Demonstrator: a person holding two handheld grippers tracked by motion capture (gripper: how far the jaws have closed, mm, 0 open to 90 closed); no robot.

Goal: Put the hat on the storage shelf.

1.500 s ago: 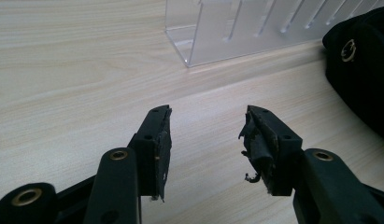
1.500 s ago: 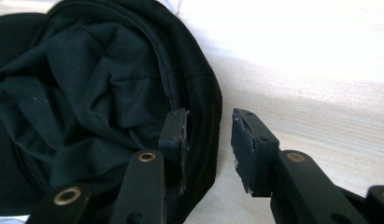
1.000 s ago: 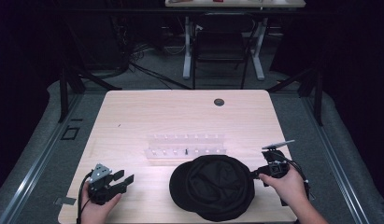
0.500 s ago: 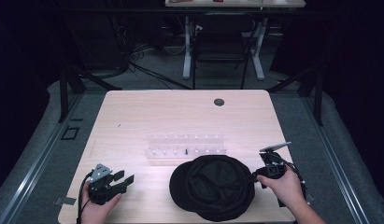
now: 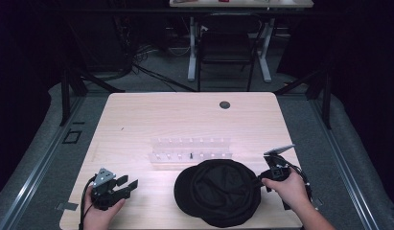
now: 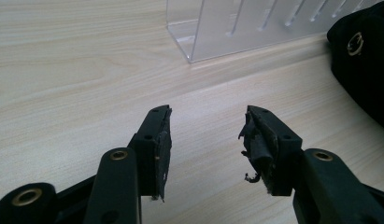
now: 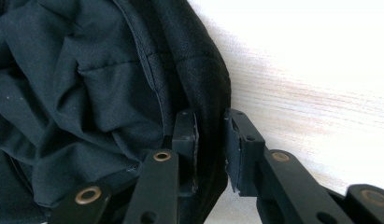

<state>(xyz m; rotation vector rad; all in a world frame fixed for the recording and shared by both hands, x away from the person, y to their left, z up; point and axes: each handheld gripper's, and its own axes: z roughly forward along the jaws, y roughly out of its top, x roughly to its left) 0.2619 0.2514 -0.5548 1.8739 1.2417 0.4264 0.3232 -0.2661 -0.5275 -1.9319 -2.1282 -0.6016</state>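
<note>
My right claw (image 7: 210,140) has just been closing w/ the rim of the black hat (image 5: 218,191) between its jaws, prob so I can lift it off the table (image 5: 185,120). Left claw (image 6: 206,140) sits apart, empty, parked near the front edge.

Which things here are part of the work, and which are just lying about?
In use:
- black hat, its edge between the jaws
- right gripper, jaws just been closing on the hat's edge

Lying about:
- clear plastic rack, beyond the hat
- left gripper, open over bare table
</note>
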